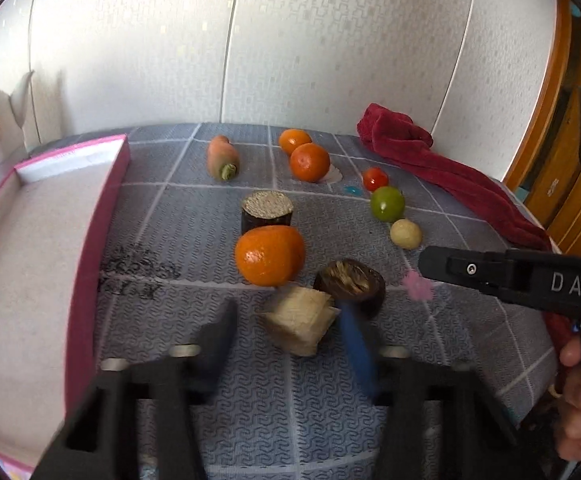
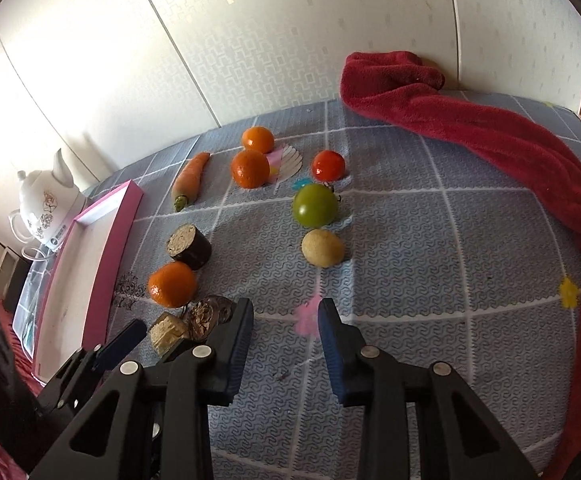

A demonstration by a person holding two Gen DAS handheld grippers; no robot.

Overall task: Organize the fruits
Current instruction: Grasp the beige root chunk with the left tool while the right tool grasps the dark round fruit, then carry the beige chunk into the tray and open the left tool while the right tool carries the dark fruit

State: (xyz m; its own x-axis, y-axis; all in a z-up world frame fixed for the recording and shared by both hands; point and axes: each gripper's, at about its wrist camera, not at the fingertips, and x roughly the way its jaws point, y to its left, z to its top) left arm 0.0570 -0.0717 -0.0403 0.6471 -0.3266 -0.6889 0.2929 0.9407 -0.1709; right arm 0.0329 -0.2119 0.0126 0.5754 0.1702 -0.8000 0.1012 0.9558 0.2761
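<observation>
Pick-up step judged in hand: left gripper (image 1: pixel 286 311) fingers are set narrowly about the pale fibrous chunk (image 1: pixel 302 326) at lower centre, no firm grip seen; right gripper (image 2: pixel 285 309) fingers are narrowly parted, empty; closure, then transfer to the pink box (image 1: pixel 90 240) at left, is called for.

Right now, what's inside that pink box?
The pink box looks empty: only its pale floor shows. Its near corner runs out of view, so that part is unseen.
</observation>
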